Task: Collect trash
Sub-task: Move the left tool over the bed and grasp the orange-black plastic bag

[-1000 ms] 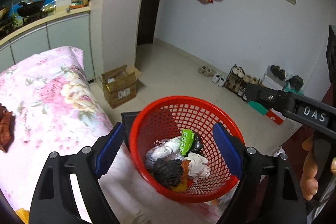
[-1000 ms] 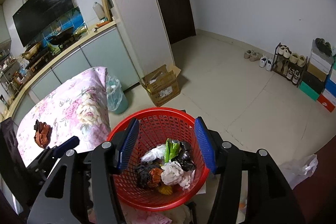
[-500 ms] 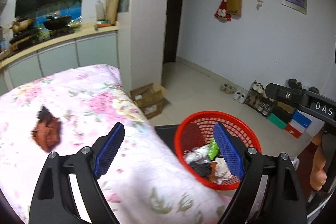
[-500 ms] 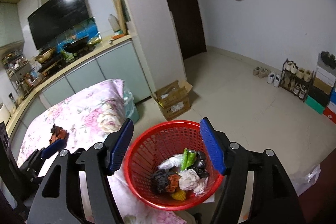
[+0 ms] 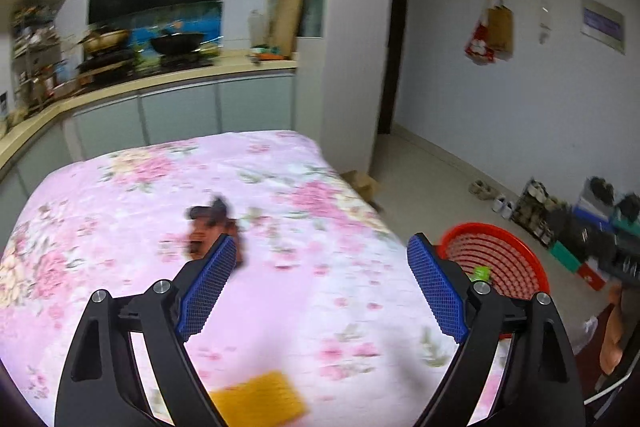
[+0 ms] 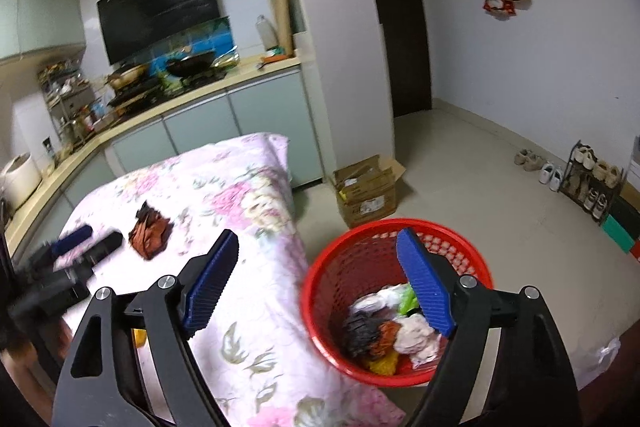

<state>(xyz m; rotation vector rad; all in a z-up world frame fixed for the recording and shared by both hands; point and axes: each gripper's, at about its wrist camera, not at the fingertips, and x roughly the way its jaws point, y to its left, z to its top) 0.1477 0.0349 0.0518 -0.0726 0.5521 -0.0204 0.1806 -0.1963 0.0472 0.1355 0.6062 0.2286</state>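
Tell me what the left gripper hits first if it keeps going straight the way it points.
Probably the floral cloth: the open left gripper points down at bare cloth, with the brown wrapper just left of its line. Depth is unclear.

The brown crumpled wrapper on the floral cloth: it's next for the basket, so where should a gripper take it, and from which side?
Grip the brown crumpled wrapper across its raised, bunched middle, coming from above. It lies low and loose on the floral cloth, so its thin edges offer little to pinch. The open left gripper is nearest.
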